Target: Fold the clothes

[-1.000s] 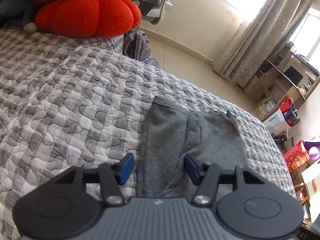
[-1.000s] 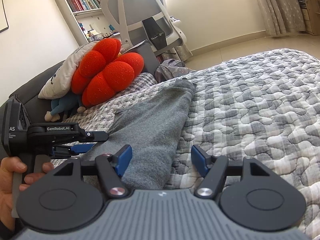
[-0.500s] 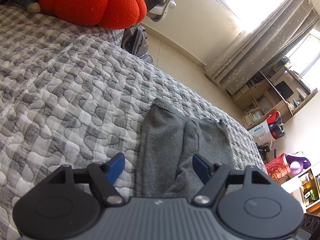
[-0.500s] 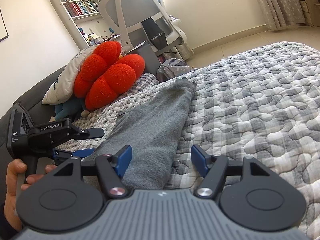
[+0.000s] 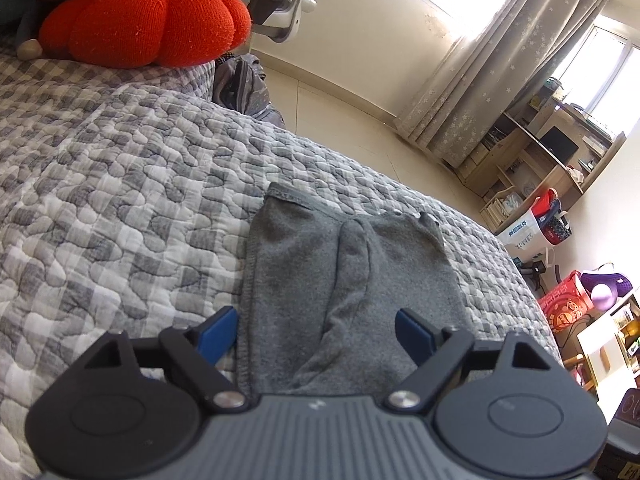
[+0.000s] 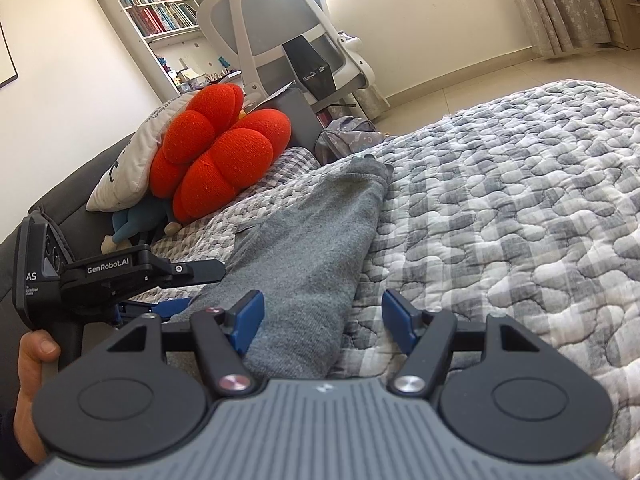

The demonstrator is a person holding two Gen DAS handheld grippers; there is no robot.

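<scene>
A grey garment (image 5: 344, 280) lies folded lengthwise on the grey checked quilt (image 5: 120, 208), with a ridge down its middle. My left gripper (image 5: 316, 334) is open, its blue pads straddling the garment's near end just above it. In the right wrist view the same garment (image 6: 312, 248) runs away toward the pillows. My right gripper (image 6: 323, 320) is open over its near end, the left pad over the cloth and the right pad over the quilt (image 6: 520, 220). The left gripper (image 6: 120, 276) shows at the left of that view, held in a hand.
A red pumpkin-shaped cushion (image 5: 140, 20) and a white pillow (image 6: 128, 168) sit at the head of the bed. An office chair (image 6: 280, 28) and a grey bag (image 6: 348, 140) stand beside the bed. Shelves and boxes (image 5: 560, 220) line the far wall.
The left gripper has tilted and shifted slightly over the garment's near end, staying open. The right gripper has barely moved. The garment lies as before.
</scene>
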